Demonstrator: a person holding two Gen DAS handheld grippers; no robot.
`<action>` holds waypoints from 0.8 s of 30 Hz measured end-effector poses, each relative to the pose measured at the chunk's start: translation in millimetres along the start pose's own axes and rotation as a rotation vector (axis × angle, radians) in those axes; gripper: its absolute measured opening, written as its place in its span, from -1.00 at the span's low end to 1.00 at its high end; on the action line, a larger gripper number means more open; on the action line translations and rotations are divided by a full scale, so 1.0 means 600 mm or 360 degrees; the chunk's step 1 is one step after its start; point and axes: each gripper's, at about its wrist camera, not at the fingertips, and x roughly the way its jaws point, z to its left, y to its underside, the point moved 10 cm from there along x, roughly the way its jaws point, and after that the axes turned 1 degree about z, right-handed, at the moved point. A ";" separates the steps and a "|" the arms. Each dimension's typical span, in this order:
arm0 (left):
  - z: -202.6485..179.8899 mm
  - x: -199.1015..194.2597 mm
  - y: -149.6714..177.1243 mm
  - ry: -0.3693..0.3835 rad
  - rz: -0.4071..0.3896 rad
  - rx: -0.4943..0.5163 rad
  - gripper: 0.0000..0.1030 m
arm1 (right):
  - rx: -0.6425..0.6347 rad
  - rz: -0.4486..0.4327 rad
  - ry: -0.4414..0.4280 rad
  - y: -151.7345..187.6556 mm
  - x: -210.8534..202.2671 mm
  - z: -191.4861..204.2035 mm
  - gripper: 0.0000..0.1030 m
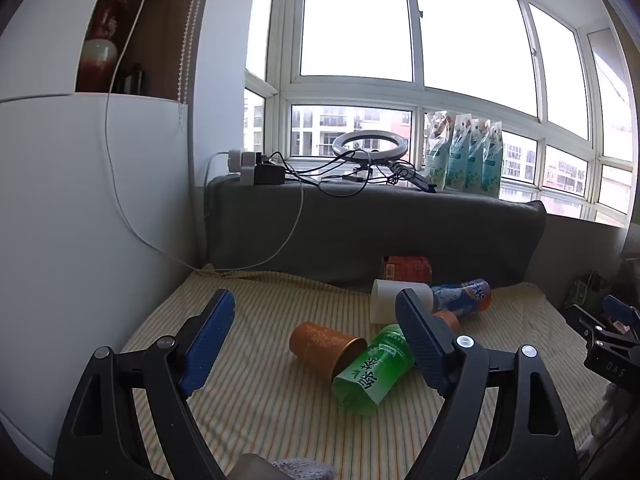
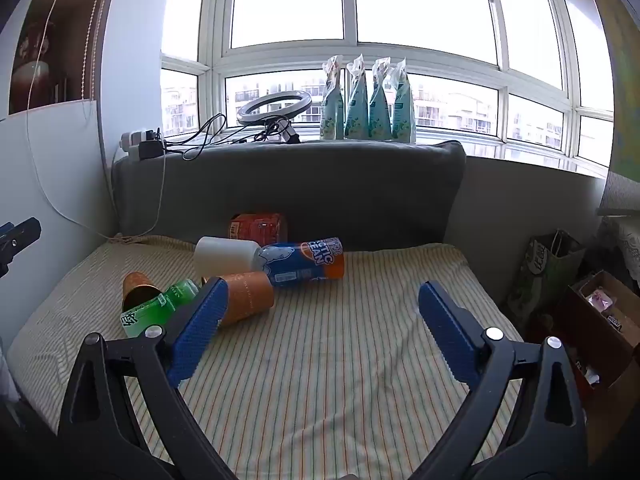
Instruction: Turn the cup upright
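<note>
Several cups lie on their sides on the striped cloth [image 1: 260, 392]. An orange cup [image 1: 326, 346] lies with its open mouth toward a green cup [image 1: 374, 368]. Behind them lie a white cup [image 1: 390, 300], a blue and orange cup [image 1: 466, 296] and a red cup [image 1: 408, 269]. My left gripper [image 1: 316, 304] is open and empty above the cloth, in front of the orange cup. My right gripper [image 2: 324, 292] is open and empty. In the right wrist view a second orange cup [image 2: 248, 296] lies just behind my left finger [image 2: 200, 320], next to the green cup [image 2: 160, 310] and blue cup [image 2: 304, 262].
A grey cushion [image 2: 288, 184] backs the cloth. On the sill stand a ring light [image 2: 274, 108], chargers with cables [image 2: 144, 146] and several refill pouches [image 2: 368, 100]. A white panel [image 1: 80, 220] is on the left. A paper bag [image 2: 548, 268] and a cardboard box [image 2: 600, 320] sit at the right.
</note>
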 end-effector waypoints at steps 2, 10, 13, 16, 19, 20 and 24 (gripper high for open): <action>0.000 0.000 -0.002 0.0001 -0.0017 -0.0002 0.61 | -0.0002 0.0000 0.0003 -0.001 0.000 -0.002 0.90; 0.001 -0.003 -0.005 0.0007 -0.0042 0.0003 0.61 | -0.0020 -0.0026 0.0025 -0.011 -0.012 -0.012 0.90; -0.001 -0.005 -0.005 0.0006 -0.0055 0.0012 0.61 | -0.0013 -0.0032 0.0026 -0.010 -0.010 -0.007 0.90; -0.002 -0.006 -0.004 0.0008 -0.0063 0.0015 0.61 | -0.0006 -0.0033 0.0032 -0.013 -0.012 -0.003 0.90; -0.002 -0.008 -0.004 0.0002 -0.0069 0.0016 0.61 | 0.0000 -0.0031 0.0029 -0.012 -0.011 -0.003 0.90; -0.002 -0.007 -0.004 0.0004 -0.0069 0.0016 0.61 | -0.0003 -0.0032 0.0032 -0.011 -0.011 -0.002 0.90; -0.007 -0.008 -0.004 0.0006 -0.0072 0.0027 0.61 | -0.0002 -0.0034 0.0034 -0.010 -0.011 -0.003 0.90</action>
